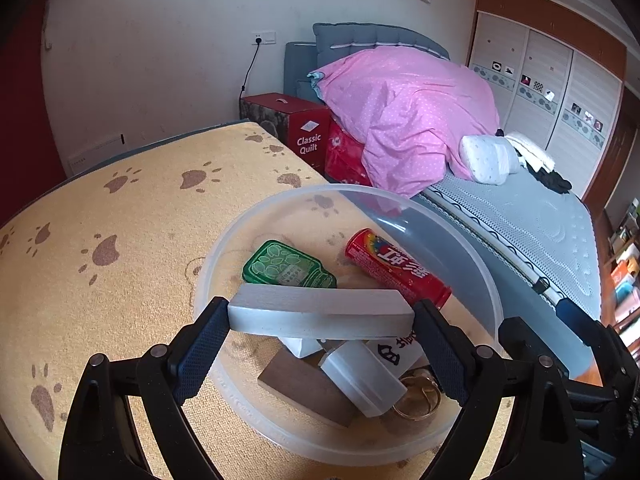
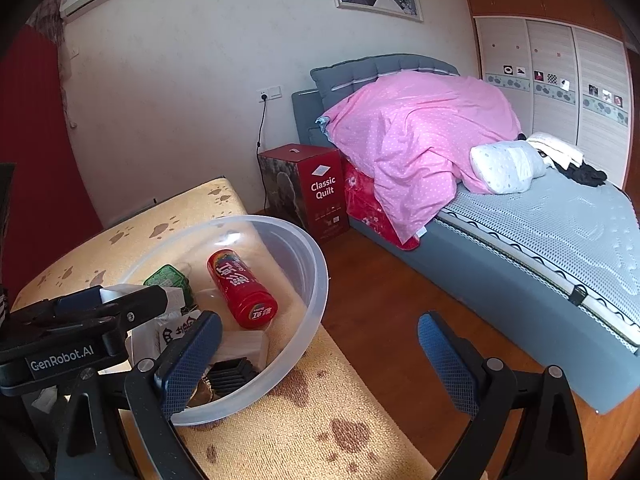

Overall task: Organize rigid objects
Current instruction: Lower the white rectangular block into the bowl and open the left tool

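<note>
Left gripper (image 1: 321,320) pinches a grey block (image 1: 320,312) by its 2 ends, held above the clear bowl (image 1: 472,248), near side. Lower it level w/ care onto the white and brown pieces below, then let go. Red can (image 1: 396,266) and green tin (image 1: 286,266) lie further back in the bowl. Right gripper (image 2: 320,360) is spread, empty, just right of the bowl.

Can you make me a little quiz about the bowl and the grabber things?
1. True or false: the left gripper is holding the white block over the clear bowl.
2. Which thing lies in the bowl? A) the red can B) a banana C) a shoe
3. Fill in: the right gripper is open and holds ____.

Key: 1 true; 2 A; 3 nothing
</note>
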Demonstrator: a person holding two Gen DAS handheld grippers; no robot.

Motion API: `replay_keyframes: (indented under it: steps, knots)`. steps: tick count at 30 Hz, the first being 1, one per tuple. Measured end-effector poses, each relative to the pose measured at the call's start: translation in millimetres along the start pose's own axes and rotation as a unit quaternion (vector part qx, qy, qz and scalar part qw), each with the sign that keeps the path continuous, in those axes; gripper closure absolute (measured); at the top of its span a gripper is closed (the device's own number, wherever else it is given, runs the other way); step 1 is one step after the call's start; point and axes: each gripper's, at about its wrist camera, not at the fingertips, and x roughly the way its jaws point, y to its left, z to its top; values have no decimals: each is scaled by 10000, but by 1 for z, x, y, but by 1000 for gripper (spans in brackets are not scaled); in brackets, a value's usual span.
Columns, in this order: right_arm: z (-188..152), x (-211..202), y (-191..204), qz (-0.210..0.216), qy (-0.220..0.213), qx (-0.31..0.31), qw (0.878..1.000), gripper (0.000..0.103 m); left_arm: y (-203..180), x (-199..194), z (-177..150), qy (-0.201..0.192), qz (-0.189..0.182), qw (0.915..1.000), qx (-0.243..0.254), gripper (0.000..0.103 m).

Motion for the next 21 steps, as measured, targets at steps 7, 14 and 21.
replay_keyframes:
  steps: [7,14,21]
  knots:
    - [0,-1,2,-56,43,-27,10000,2,0,-7,-4,-141,324,9991,228,11]
    - [1,-2,1,-66,63,-33,10000,2,-1,-13,-8,-205,530,9976,395,11]
    - [0,-3,6,-14,141,-129,9998,1,1,-19,-12,-220,606,9971,406,11]
